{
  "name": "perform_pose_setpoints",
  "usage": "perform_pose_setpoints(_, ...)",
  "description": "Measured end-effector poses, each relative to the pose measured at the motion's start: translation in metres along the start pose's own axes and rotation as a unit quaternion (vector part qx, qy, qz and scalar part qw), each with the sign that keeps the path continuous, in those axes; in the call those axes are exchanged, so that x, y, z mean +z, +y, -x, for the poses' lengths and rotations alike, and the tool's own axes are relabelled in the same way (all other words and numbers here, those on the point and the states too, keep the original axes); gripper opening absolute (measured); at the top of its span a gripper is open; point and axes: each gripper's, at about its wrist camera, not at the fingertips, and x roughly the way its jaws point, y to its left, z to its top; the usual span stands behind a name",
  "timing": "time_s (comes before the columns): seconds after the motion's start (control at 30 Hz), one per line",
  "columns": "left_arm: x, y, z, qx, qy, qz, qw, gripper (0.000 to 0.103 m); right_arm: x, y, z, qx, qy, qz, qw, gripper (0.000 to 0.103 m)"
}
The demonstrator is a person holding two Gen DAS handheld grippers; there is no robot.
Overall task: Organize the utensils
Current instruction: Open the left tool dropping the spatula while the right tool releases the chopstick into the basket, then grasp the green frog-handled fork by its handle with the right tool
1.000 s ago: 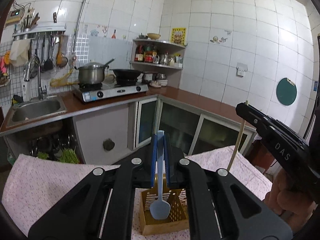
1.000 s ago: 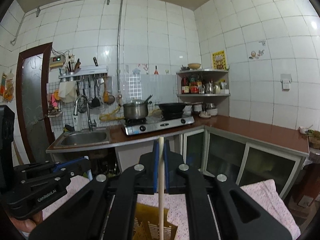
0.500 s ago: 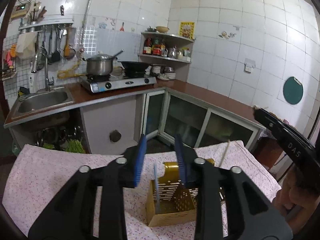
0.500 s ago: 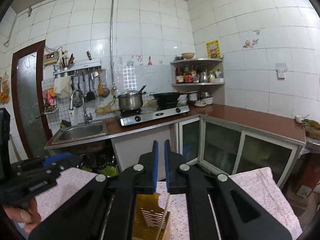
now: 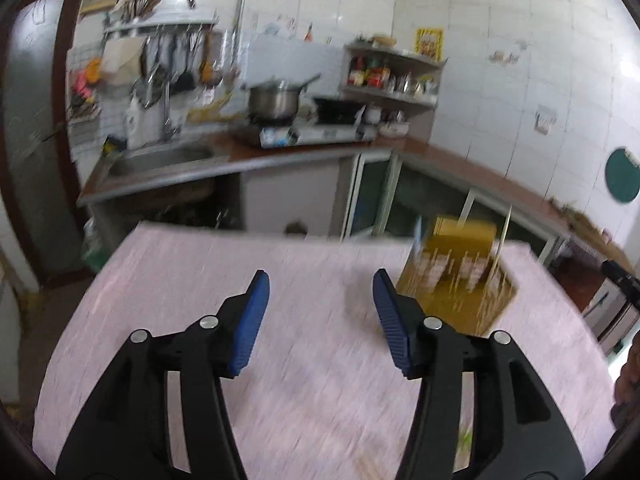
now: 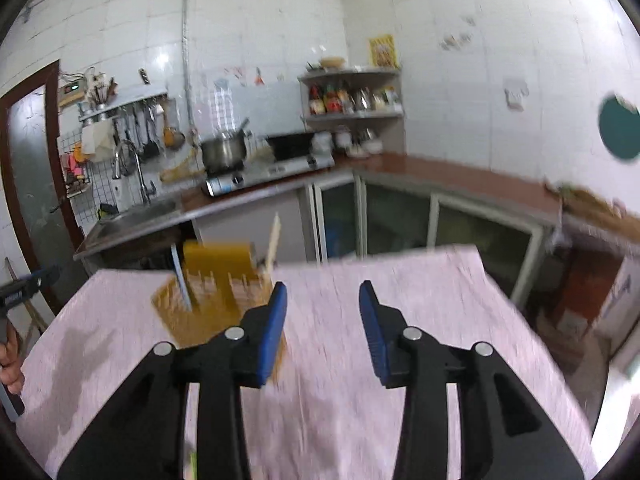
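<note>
left claw (image 5: pixel 320 288): opening, empty
right claw (image 6: pixel 322 300): opening, empty
holder (image 5: pixel 460 280): light, tippy
chopstick (image 6: pixel 273 240): thin, slippery; pinch upper shaft

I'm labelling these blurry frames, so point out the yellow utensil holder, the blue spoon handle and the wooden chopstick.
yellow utensil holder (image 5: pixel 456 280), left wrist view, on its slotted front wall.
blue spoon handle (image 6: pixel 181 280), right wrist view, on the shaft standing in the holder.
wooden chopstick (image 6: pixel 273 240), right wrist view, on its upper end.

A utensil holder (image 5: pixel 456 280) stands on the table (image 5: pixel 200 264), with the kitchen counter (image 5: pixel 280 158) behind.
</note>
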Motion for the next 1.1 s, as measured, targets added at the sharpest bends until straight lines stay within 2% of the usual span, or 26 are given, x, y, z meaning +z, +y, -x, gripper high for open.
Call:
perform_pose_setpoints(0.17, -0.077, 0.018, 0.018, 0.01, 0.065, 0.011, 0.9978, 0.053, -0.065, -0.012, 0.019, -0.007, 0.057, -0.021, 0.998, 0.039)
perform_pose_setpoints(0.37, -0.134, 0.015, 0.023, -0.012, 0.121, 0.035, 0.992, 0.053, -0.122, -0.007, 0.029, -0.003, 0.11, -0.029, 0.993, 0.039)
perform_pose_setpoints(0.57, -0.148, 0.002, 0.02, -0.018, 0.133, 0.032, 0.9904, 0.053, -0.143, 0.005, 0.025, -0.003, 0.135, -0.023, 0.991, 0.039)
perform_pose_setpoints(0.97, -0.155, -0.013, -0.004, -0.024, 0.161, 0.028, 0.9863, 0.053, -0.151, 0.036, 0.0, 0.013, 0.17, -0.007, 0.985, 0.039)
perform_pose_setpoints(1.1, -0.156, -0.016, -0.009, -0.027, 0.164, 0.025, 0.9857, 0.053, -0.151, 0.053, -0.003, 0.032, 0.172, 0.006, 0.985, 0.039)
